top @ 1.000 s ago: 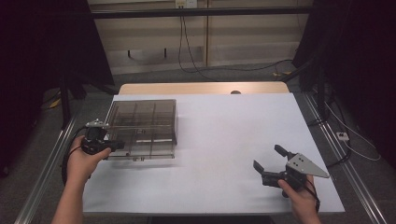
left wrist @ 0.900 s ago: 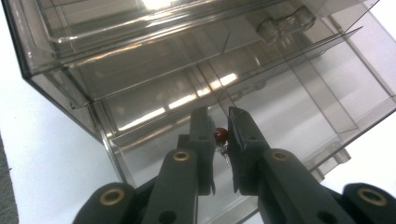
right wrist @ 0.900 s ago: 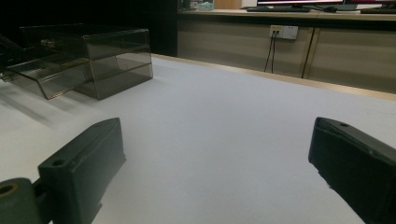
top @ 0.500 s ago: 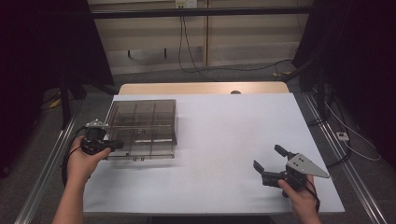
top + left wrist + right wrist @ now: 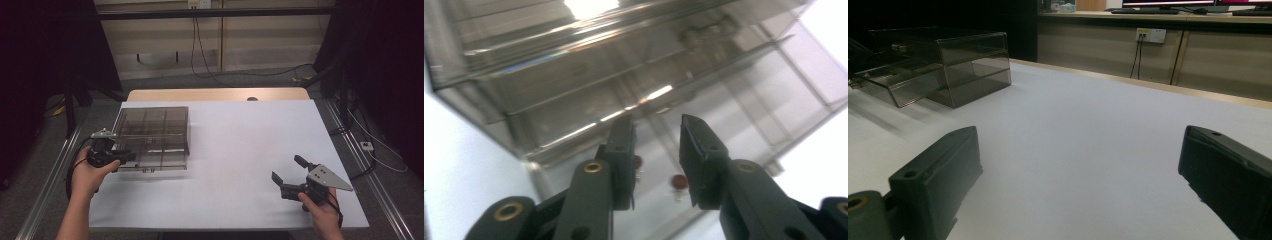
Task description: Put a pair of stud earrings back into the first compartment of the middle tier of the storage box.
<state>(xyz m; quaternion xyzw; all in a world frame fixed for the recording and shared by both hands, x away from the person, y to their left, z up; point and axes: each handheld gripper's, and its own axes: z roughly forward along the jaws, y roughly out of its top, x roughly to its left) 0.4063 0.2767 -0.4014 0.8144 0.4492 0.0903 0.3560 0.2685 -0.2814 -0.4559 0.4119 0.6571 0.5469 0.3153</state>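
You are standing at a table covered in white, holding a gripper in each hand. A smoked clear plastic organizer box, divided inside into compartments, sits on the left half of the table toward the far edge. Your left gripper is at the box's near left corner, pointing right along its near side. In the left gripper view, the two black jaws rise from the bottom with a narrow gap between them, and they have just been opening. The organizer box lies directly ahead of the jaw tips and very close, its tinted walls and inner dividers stretching away. Nothing solid appears to sit between the pads, though the view through the reflective plastic is murky, so whether a fingertip is brushing the box wall is hard to tell. Two small red dots show just beyond the jaws. Your right gripper rests at the near right of the table, well apart from the box, its jaws spread wide and holding nothing. In the right gripper view, the box stands far off at the upper left, across bare white tabletop.
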